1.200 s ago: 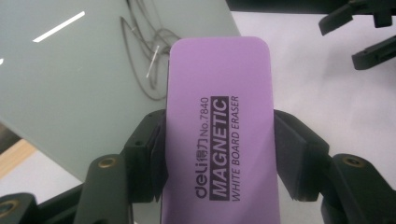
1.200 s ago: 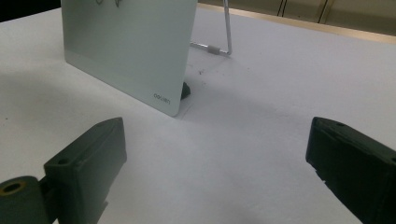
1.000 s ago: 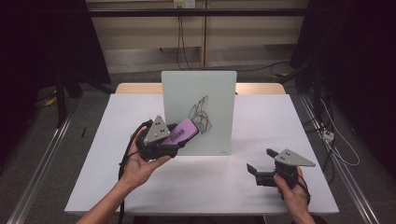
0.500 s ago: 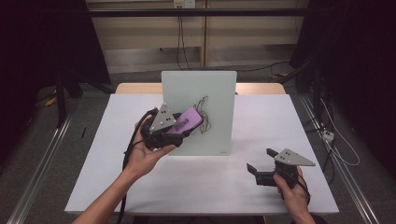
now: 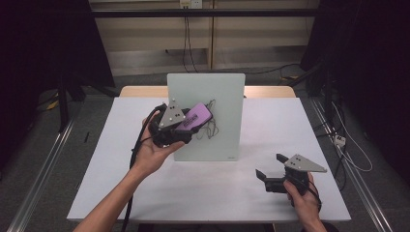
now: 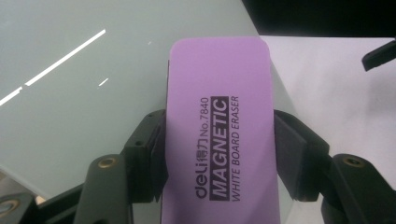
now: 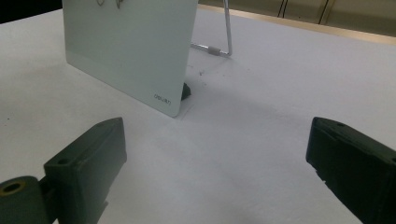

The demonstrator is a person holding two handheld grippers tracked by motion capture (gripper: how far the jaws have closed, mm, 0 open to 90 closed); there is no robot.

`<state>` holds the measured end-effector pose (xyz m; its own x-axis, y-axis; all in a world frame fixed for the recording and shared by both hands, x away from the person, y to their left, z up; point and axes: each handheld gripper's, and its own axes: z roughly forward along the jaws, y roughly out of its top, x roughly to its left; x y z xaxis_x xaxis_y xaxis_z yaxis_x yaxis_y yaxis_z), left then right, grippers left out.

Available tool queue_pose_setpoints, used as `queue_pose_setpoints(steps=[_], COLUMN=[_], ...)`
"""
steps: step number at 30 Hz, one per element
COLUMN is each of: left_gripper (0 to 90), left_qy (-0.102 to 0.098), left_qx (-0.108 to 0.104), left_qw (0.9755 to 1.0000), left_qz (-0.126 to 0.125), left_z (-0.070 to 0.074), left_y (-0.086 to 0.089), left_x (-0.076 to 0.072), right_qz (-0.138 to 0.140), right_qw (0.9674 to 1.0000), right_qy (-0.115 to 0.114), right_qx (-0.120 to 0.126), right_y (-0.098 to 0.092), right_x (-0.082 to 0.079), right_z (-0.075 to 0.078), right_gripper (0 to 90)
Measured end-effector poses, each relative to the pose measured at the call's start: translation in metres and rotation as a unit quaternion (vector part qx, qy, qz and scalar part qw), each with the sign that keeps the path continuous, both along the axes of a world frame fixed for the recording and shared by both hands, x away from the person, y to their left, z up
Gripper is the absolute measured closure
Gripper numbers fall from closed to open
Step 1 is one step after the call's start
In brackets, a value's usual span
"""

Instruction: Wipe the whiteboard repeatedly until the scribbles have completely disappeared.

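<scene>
Overhead light falls on the white counter [image 5: 212, 193], bright and even; surroundings beyond it are dark. High view slightly soft, low contrast. Glass board [image 6: 70, 93] in the left claw view carries white streaks of ceiling-light glare. Purple eraser [image 6: 219, 140] print is sharp there. In the right claw view, a soft shadow lies on the counter right of the board [image 7: 130, 51]; near claw tips are blurred.
</scene>
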<state>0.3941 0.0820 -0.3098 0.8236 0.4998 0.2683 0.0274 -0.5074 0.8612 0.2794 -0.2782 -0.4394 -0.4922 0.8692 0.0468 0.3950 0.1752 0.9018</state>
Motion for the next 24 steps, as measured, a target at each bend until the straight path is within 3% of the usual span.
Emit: queue_pose_setpoints(steps=[10,19,24], left_gripper=[40.7,40.7,40.7], left_qy=[-0.028,-0.041,-0.045], left_qx=[0.003,0.024,0.025], left_qw=[0.9996,0.9987,0.9986], left_qz=[-0.004,-0.019,-0.012], left_z=[0.016,0.024,0.027], left_y=[-0.008,-0.028,-0.031], left_x=[0.008,0.003,0.011], right_qz=[0.000,0.002,0.002], right_qw=[1.0000,1.0000,1.0000], right_qy=[0.000,0.000,-0.001], right_qx=[0.000,-0.001,-0.001], right_y=[0.000,0.000,0.000], right_x=[0.000,0.000,0.000], right_z=[0.000,0.000,0.000], right_gripper=[5.1,5.1,5.1])
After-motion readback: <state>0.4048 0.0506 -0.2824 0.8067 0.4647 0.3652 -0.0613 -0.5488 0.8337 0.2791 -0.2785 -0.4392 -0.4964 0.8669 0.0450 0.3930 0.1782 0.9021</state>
